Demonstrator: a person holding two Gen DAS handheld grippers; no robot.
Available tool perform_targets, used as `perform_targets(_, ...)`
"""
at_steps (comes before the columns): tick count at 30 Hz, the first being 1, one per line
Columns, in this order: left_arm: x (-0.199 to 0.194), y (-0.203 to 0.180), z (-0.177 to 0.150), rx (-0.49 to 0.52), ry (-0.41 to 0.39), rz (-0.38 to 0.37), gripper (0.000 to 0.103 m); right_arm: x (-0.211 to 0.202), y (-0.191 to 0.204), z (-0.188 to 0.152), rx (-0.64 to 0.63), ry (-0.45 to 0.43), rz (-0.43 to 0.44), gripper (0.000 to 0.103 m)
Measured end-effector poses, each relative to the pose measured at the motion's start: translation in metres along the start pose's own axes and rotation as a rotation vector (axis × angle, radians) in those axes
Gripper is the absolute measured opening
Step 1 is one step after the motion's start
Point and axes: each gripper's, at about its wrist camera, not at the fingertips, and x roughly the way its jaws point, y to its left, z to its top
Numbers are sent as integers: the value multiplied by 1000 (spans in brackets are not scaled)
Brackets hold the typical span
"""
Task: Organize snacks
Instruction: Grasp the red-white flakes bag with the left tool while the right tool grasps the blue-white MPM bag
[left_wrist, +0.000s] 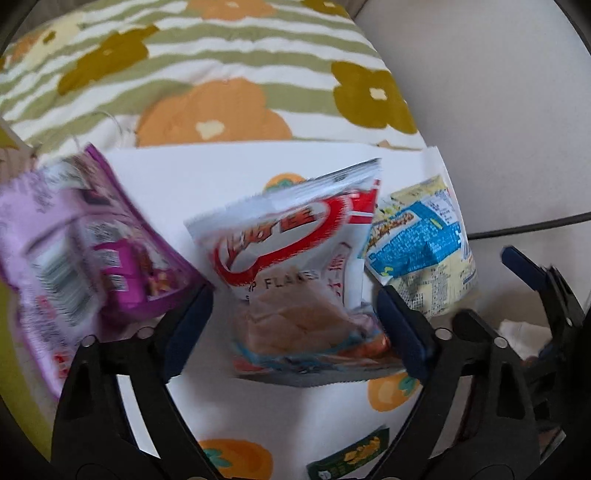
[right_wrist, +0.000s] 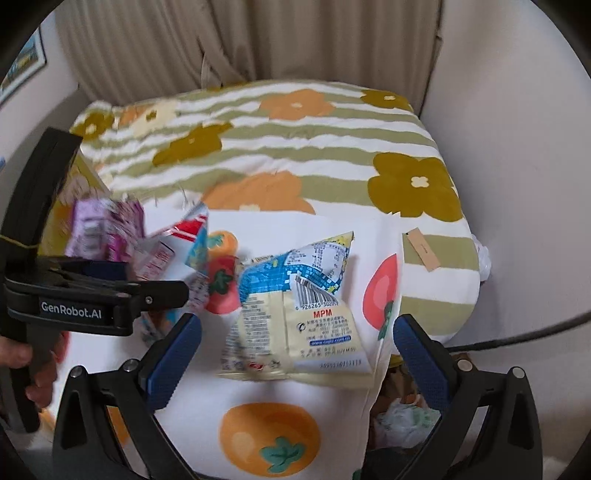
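Left wrist view: my left hand-held gripper (left_wrist: 293, 301) has its blue-padded fingers spread wide on either side of a red-and-white shrimp flakes bag (left_wrist: 295, 280), a puffy, glossy foil pouch with crimped ends, blurred by motion. I cannot tell whether either pad touches it. Left of it sits a purple snack bag (left_wrist: 88, 251), crinkled, its barcode side facing me, its lower corner near my left finger. To the right lies a pale yellow packet with blue print (left_wrist: 421, 251), flat and creased. All three rest on a white cloth printed with orange fruit (left_wrist: 229, 177), which covers part of a quilted green-striped blanket with orange and olive flowers (left_wrist: 221, 81). A small dark green sachet (left_wrist: 351, 459) lies at the cloth's near edge.

In the right wrist view, my right hand-held gripper (right_wrist: 297, 347) is also wide apart, its ribbed blue fingers flanking the pale yellow packet (right_wrist: 295, 332) without clearly touching it. The packet is folded up into a peak, barcode and "MPM" lettering showing. The left hand-held gripper (right_wrist: 110, 288) appears side-on at the left, a black plastic frame, with my fingers (right_wrist: 22, 358) wrapped around its handle. Beyond it the purple bag (right_wrist: 107, 229) and the red-and-white bag (right_wrist: 184, 232) are smeared by blur. A beige pleated curtain (right_wrist: 258, 44) hangs behind the bed.
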Motion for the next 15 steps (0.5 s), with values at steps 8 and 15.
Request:
perform_targets(8, 8, -7, 0, 54, 26, -5, 69, 26, -4, 7, -52, 56, 8, 103)
perform_targets(15, 4, -6, 2, 50, 24, -2, 65, 47, -7, 12, -68, 108, 48, 103)
